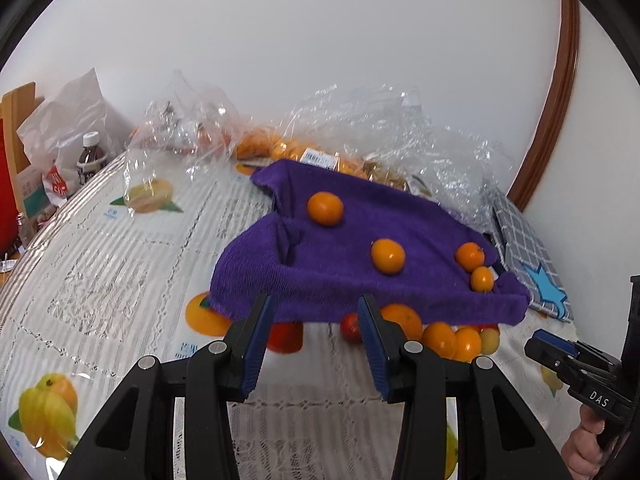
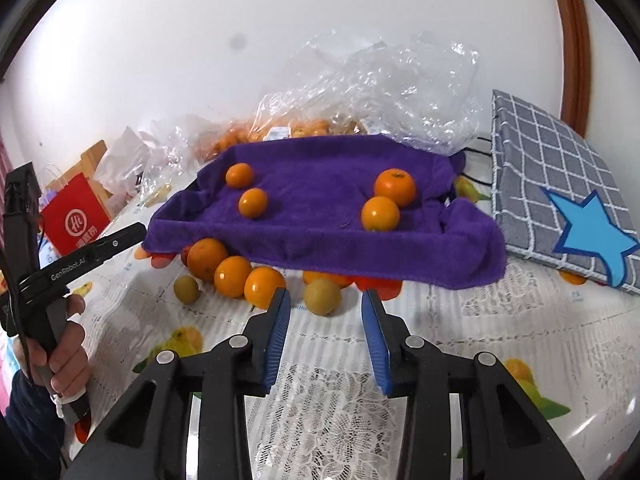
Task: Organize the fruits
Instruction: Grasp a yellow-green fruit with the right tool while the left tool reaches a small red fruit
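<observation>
Lace tablecloth (image 2: 340,400) | purple towel (image 2: 320,200) holds oranges (image 2: 380,213) | both claws released, empty

Both wrist cameras look down at a slant, close in front of the purple towel (image 1: 360,264) on the counter (image 1: 120,264). The left view stands toward its left end, the right view toward its right, and both share the towel, its oranges and the clear bags behind.

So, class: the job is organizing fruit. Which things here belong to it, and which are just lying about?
Belongs to the job:
- oranges on the purple towel
- purple towel
- loose fruit on the table
- bagged oranges

Just lying about:
- grey checked folder with a blue star
- red bag
- bottle
</observation>
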The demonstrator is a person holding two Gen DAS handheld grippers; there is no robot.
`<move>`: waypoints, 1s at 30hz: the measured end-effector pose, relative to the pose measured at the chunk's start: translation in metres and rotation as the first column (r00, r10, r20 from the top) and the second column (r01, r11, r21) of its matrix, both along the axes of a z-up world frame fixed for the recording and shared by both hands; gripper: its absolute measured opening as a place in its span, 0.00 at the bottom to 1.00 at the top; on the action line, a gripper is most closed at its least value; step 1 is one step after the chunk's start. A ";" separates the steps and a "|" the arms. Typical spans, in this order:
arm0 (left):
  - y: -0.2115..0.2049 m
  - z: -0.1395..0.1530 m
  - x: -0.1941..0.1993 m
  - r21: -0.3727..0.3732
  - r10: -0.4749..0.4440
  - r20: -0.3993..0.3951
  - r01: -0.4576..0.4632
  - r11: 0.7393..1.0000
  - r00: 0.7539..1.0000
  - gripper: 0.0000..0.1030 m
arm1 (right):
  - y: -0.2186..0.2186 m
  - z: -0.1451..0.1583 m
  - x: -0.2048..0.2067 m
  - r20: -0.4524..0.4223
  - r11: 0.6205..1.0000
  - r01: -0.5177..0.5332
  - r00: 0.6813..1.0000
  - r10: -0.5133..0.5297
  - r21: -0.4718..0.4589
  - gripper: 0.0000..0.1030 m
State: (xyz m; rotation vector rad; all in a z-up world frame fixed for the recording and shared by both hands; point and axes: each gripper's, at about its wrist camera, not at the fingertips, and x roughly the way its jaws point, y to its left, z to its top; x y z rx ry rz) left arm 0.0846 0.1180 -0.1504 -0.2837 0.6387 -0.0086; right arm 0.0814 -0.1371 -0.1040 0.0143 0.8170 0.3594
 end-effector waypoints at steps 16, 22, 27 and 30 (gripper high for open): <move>-0.002 -0.008 0.007 -0.042 -0.042 -0.038 0.040 0.998 0.998 0.43 | 0.021 -0.040 0.046 -0.138 0.995 -0.081 0.988 0.071 -0.066 0.27; -0.009 -0.010 0.011 -0.051 -0.091 -0.051 0.089 0.995 0.994 0.43 | 0.017 -0.031 0.030 -0.057 0.993 -0.077 0.996 0.072 -0.094 0.27; -0.013 -0.026 0.032 -0.049 -0.094 -0.186 0.087 0.995 0.978 0.31 | -0.004 -0.028 0.032 -0.047 0.997 -0.006 0.999 0.002 -0.080 0.27; -0.018 -0.026 0.035 -0.047 -0.118 -0.177 0.112 0.993 0.977 0.30 | -0.014 -0.025 0.034 -0.045 0.998 0.034 0.998 -0.036 -0.051 0.27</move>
